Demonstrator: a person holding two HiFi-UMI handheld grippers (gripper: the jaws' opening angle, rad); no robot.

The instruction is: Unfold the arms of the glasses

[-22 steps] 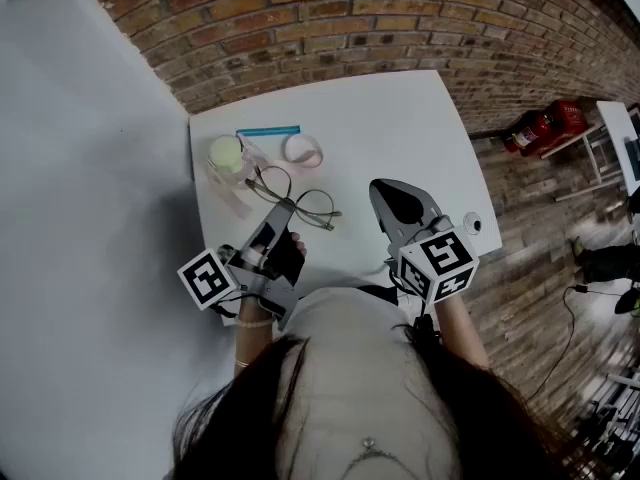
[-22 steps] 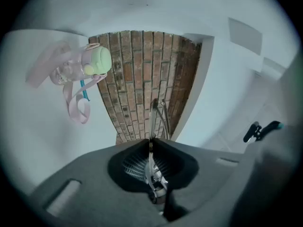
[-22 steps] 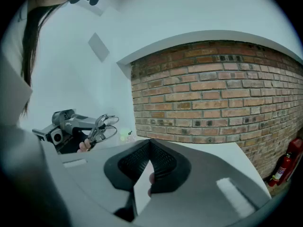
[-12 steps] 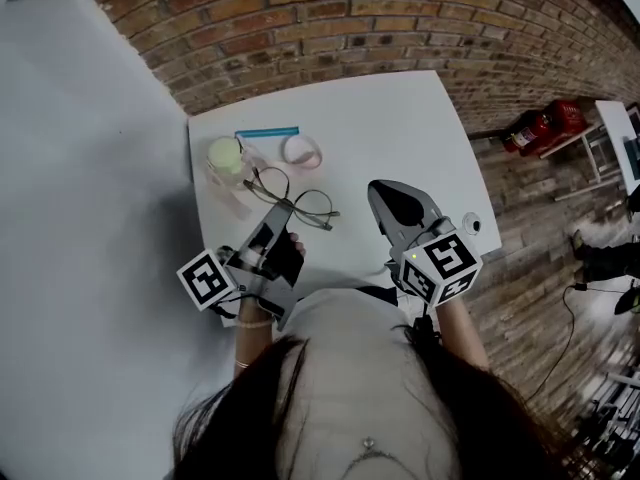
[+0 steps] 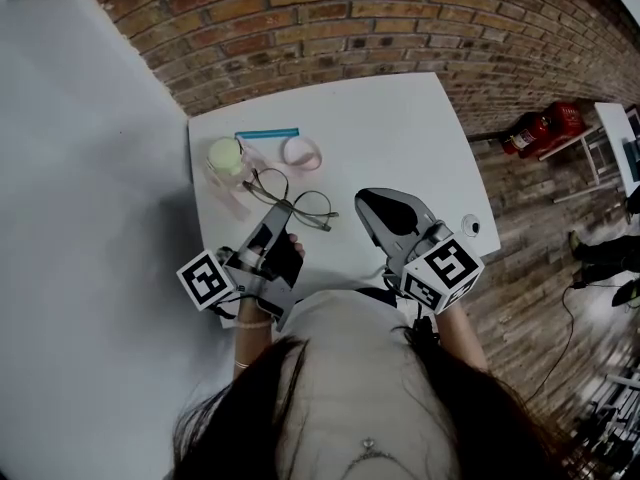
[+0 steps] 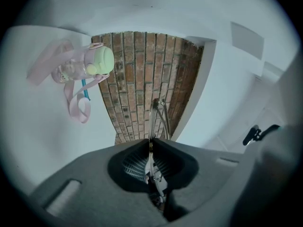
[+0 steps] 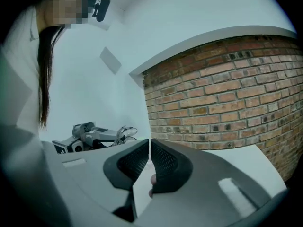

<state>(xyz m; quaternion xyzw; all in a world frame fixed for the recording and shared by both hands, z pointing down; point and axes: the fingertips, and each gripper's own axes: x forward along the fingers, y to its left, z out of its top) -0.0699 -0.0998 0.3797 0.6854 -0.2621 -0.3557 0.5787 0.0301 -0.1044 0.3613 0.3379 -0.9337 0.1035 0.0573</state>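
Note:
Thin wire-framed glasses (image 5: 305, 206) are held over the white table (image 5: 400, 128), near its left front. My left gripper (image 5: 281, 213) is shut on the frame at the left end. In the left gripper view the metal frame (image 6: 159, 118) sticks out past the closed jaws (image 6: 150, 144). One arm curves back toward the bottle. My right gripper (image 5: 363, 201) hangs a short way right of the glasses, jaws together with nothing between them (image 7: 150, 143). The right gripper view shows the left gripper (image 7: 87, 135) with the glasses (image 7: 125, 131) at its tip.
A pink bottle with a green lid (image 5: 228, 158) lies at the table's back left, its strap loop (image 5: 302, 151) beside it and a blue strip (image 5: 268, 131) behind. A small white round object (image 5: 472, 225) sits at the right edge. A brick wall (image 5: 350, 18) backs the table.
My right gripper has shifted left, closer to the glasses. The left gripper and the glasses have stayed where they were.

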